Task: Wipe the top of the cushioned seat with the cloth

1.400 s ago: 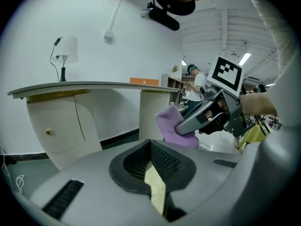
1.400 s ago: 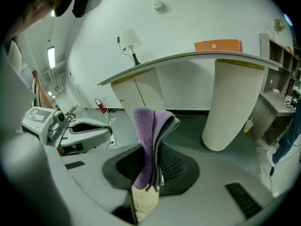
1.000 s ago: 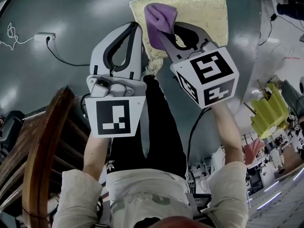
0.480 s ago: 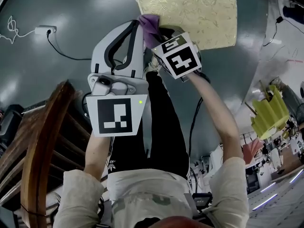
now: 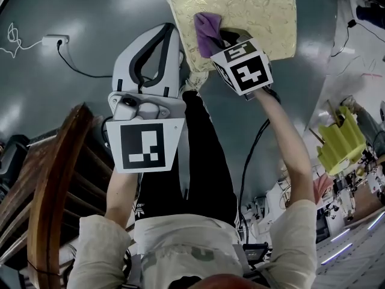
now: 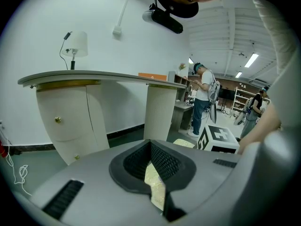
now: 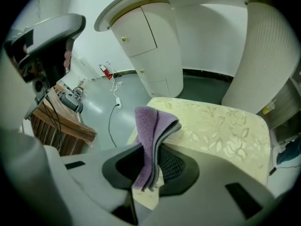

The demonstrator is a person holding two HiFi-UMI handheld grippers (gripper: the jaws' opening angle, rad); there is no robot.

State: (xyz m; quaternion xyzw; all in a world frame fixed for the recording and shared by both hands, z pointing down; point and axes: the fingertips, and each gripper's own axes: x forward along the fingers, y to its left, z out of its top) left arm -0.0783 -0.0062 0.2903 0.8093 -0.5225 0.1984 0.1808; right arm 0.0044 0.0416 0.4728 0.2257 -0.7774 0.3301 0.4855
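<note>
The cushioned seat (image 5: pixel 255 11) is pale yellow with a leaf pattern and lies at the top of the head view. A folded purple cloth (image 5: pixel 207 29) rests on its left part, pinched in my right gripper (image 5: pixel 218 40), whose marker cube points back at me. In the right gripper view the cloth (image 7: pixel 151 126) stands up between the shut pads of that gripper (image 7: pixel 155 166), over the seat (image 7: pixel 221 131). My left gripper (image 5: pixel 171 34) hovers beside the seat's left edge, shut and holding nothing. Through its jaws (image 6: pixel 151 147) a strip of the seat (image 6: pixel 156 185) shows.
A wooden chair (image 5: pixel 54 179) stands at my left. A power strip with its cable (image 5: pixel 54 41) lies on the dark floor. A yellow object (image 5: pixel 341 140) sits at the right. Beyond the seat are a white curved desk (image 6: pixel 70 121), a white column (image 6: pixel 160 112) and people (image 6: pixel 203 98).
The right gripper has dropped away from the camera, carried the cloth to the seat's near left corner, then slid it right and farther onto the seat. The left gripper has hardly moved.
</note>
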